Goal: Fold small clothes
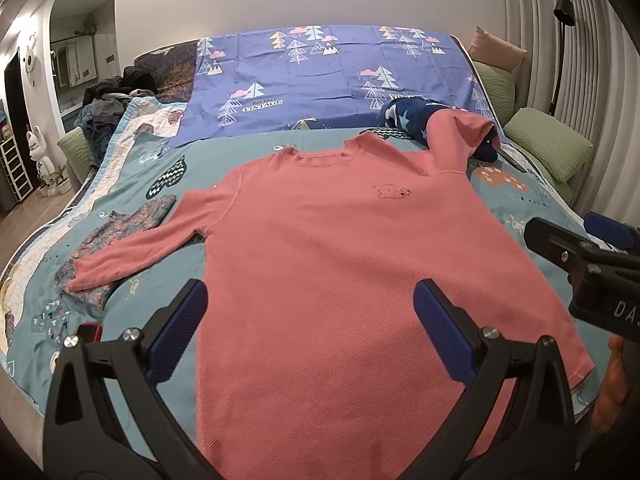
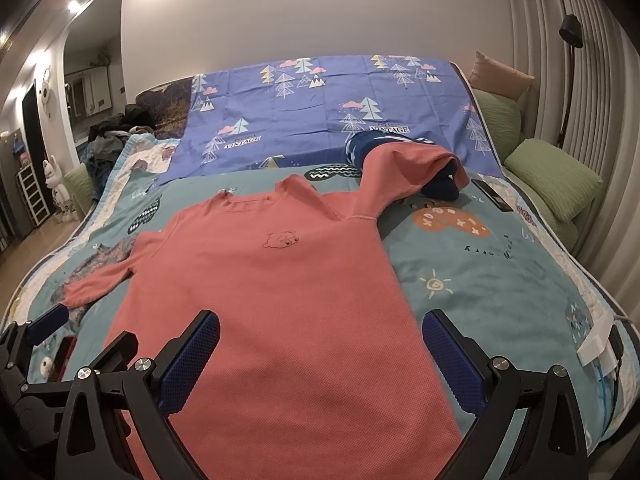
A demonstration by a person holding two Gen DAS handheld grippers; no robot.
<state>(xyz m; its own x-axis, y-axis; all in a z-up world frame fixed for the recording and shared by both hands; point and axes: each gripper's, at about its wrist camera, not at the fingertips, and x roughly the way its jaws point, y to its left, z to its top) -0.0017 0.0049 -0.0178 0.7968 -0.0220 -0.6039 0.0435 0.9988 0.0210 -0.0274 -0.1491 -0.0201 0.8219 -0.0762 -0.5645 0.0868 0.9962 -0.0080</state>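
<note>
Spread on the teal quilt (image 2: 460, 264), the pink shirt (image 2: 280, 300) lies lengthwise, collar away (both grippers' jaws apart).

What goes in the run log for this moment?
pink waffle-knit long-sleeved shirt flat, unfolded | left gripper open | right gripper open, both above hem

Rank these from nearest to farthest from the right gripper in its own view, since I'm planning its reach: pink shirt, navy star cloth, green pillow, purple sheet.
From the right gripper:
1. Pink shirt: directly under and ahead of the open fingers.
2. Navy star cloth: ahead, under the shirt's right sleeve.
3. Green pillow: far right bed edge; roughly level with the cloth, too close to call.
4. Purple sheet: farthest, across the bed's head.
</note>
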